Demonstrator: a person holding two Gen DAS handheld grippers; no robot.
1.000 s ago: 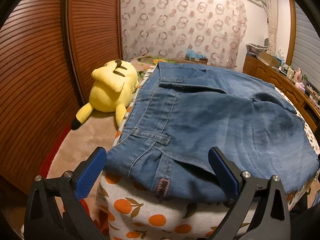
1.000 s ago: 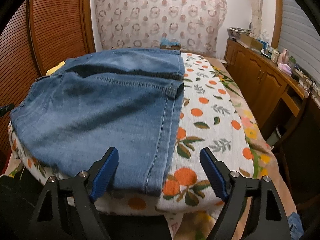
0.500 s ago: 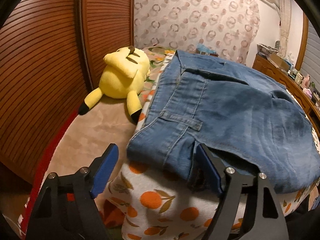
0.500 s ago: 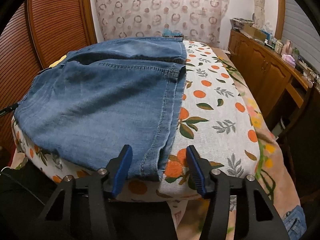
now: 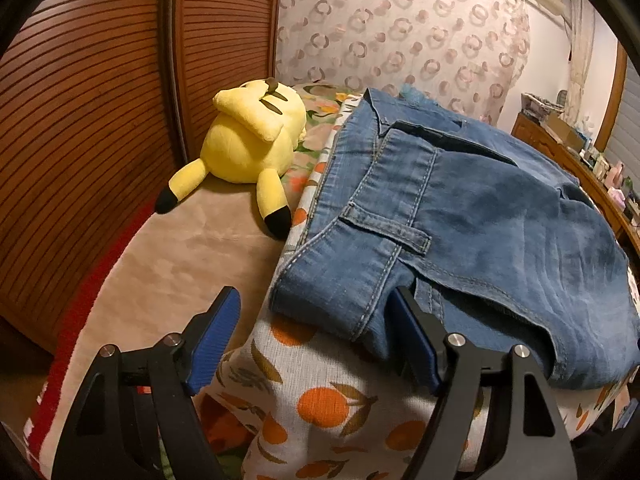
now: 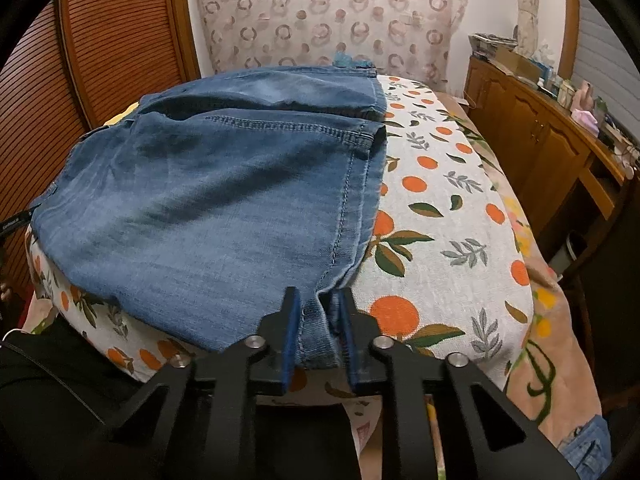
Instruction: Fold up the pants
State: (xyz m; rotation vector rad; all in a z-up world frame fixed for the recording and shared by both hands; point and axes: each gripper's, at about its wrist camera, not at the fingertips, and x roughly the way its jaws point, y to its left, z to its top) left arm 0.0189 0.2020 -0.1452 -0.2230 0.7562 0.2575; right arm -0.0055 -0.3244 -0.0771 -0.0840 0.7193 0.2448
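Blue denim pants (image 5: 472,220) lie folded in layers on a bed with an orange-print cover (image 5: 320,384); they also show in the right wrist view (image 6: 216,200). My left gripper (image 5: 316,336) is open, its jaws either side of the pants' near left waistband corner, with the right pad touching the denim. My right gripper (image 6: 318,330) is shut on the pants' near right corner at the bed's front edge.
A yellow plush toy (image 5: 248,148) lies on a beige blanket (image 5: 168,272) left of the pants. Wooden slatted doors (image 5: 80,120) stand at the left. A wooden dresser (image 6: 560,148) with clutter runs along the right. The orange-print cover (image 6: 440,240) lies right of the pants.
My right gripper moved in on the pants' near right corner and closed on it. My left gripper shifted left to the waistband corner and narrowed somewhat but stays open.
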